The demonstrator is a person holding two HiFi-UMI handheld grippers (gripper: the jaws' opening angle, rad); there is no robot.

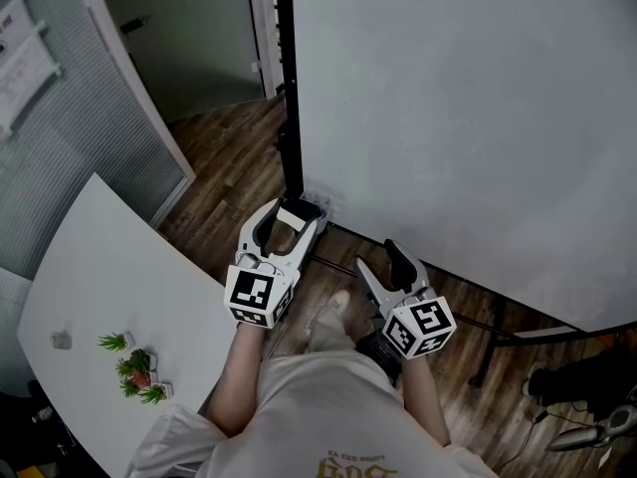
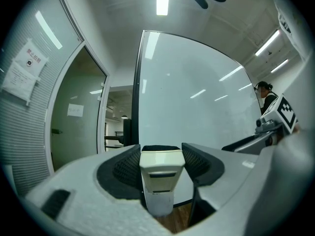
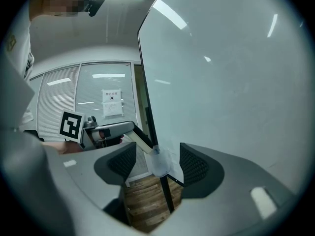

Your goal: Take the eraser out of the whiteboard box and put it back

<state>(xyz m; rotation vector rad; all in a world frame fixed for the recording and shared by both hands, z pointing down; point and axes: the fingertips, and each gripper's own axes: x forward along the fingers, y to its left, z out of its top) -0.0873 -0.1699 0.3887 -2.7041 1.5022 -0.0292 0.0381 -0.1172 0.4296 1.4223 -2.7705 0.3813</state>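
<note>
My left gripper [image 1: 291, 215] is shut on a cream eraser [image 1: 293, 220], pinched between the dark pads [image 2: 125, 168]. In the left gripper view the eraser [image 2: 160, 166] stands just above a clear whiteboard box [image 2: 160, 203]. The right gripper view shows the box [image 3: 160, 165] fixed to the lower left corner of the whiteboard [image 3: 231, 82], with the slanted eraser [image 3: 140, 142] touching its top. My right gripper [image 1: 381, 262] hangs open to the right and nearer me, nothing between its pads [image 3: 194, 163].
The whiteboard [image 1: 468, 118] stands on a dark frame with floor bars [image 1: 498, 335]. A white table [image 1: 100, 287] with small plants [image 1: 134, 366] lies at the left. A glass wall and doorway [image 1: 189, 38] are behind. A person [image 2: 268, 96] stands far to the right.
</note>
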